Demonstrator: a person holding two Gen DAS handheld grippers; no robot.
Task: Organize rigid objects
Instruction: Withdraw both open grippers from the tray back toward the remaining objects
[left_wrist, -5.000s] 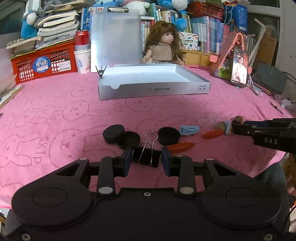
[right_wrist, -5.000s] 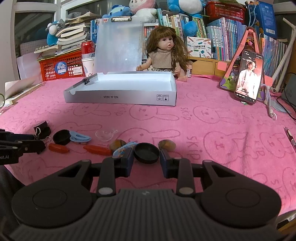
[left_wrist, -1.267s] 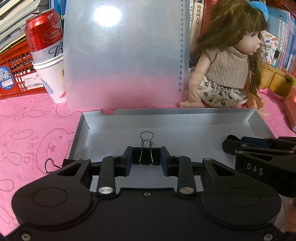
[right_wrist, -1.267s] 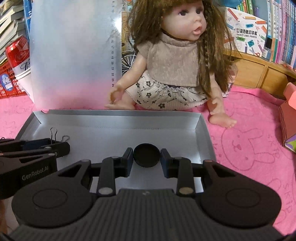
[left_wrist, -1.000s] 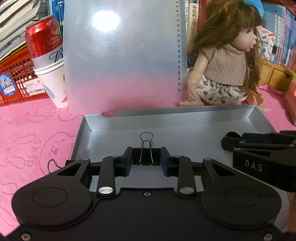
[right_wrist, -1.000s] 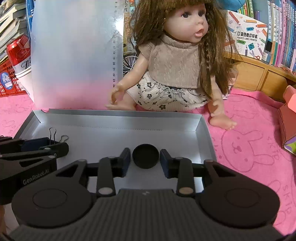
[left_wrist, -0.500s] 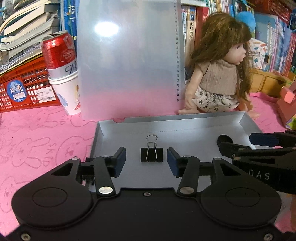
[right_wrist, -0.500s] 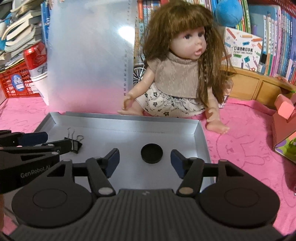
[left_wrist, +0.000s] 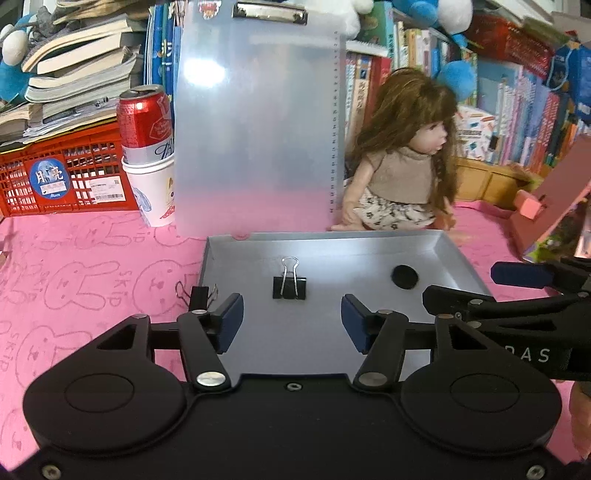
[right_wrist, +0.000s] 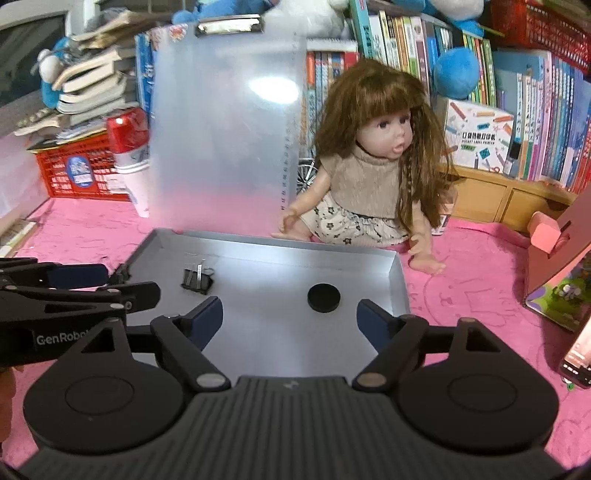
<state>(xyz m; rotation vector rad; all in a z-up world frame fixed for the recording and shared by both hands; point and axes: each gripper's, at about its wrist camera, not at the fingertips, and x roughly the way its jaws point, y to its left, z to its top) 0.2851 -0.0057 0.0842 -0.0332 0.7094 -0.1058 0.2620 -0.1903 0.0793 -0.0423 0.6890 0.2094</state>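
A shallow grey box (left_wrist: 332, 243) (right_wrist: 399, 280) lies on the pink cloth. Inside it rest a black binder clip (left_wrist: 290, 286) (right_wrist: 197, 278) and a round black cap (left_wrist: 404, 277) (right_wrist: 324, 297). Another binder clip (left_wrist: 199, 293) is clamped on the box's left wall. My left gripper (left_wrist: 291, 317) hovers above the box's near part, jaws opening, nothing between them. My right gripper (right_wrist: 290, 315) hangs back from the cap, jaws opening wide and empty. Each gripper shows at the edge of the other's view: the right gripper (left_wrist: 461, 282), the left gripper (right_wrist: 133, 282).
A frosted clipboard (left_wrist: 258, 122) stands upright behind the box, with a doll (right_wrist: 373, 166) seated beside it. At the back left, a red can in a paper cup (left_wrist: 147, 155) stands by a red basket (left_wrist: 55, 177). Books line the back. A pink stand (right_wrist: 554, 258) sits at right.
Both grippers let go and opened, then pulled back and up from the box. The binder clip and the black cap stayed lying on the box floor.
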